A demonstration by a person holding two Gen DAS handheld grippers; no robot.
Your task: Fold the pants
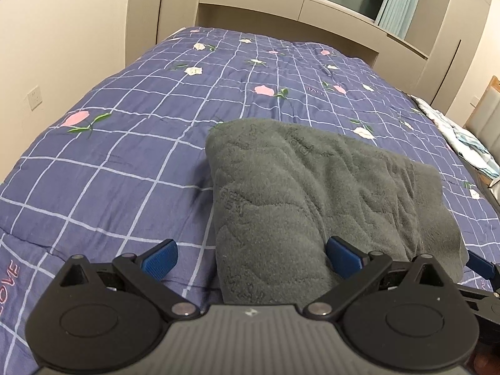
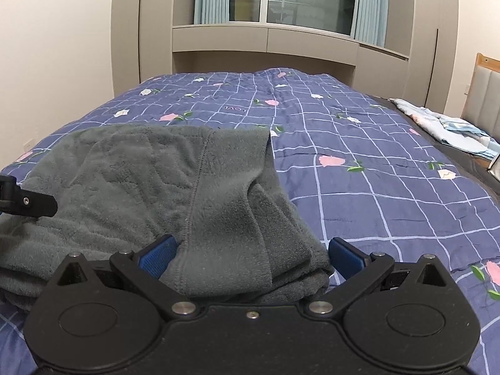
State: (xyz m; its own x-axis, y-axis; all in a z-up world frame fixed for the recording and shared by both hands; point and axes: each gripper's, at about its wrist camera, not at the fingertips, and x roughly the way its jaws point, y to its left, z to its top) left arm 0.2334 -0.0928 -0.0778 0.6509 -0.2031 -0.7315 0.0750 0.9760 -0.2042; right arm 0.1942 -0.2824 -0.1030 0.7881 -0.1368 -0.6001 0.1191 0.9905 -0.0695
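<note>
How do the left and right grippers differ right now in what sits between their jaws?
The left gripper straddles the left edge of the pants, so quilt shows beside its left finger; the right gripper straddles the right end, its jaws filled with stacked layers. The left faces embossed fleece, the right a stitched seam. Both stand wide open, gripping nothing, at the near edge.
</note>
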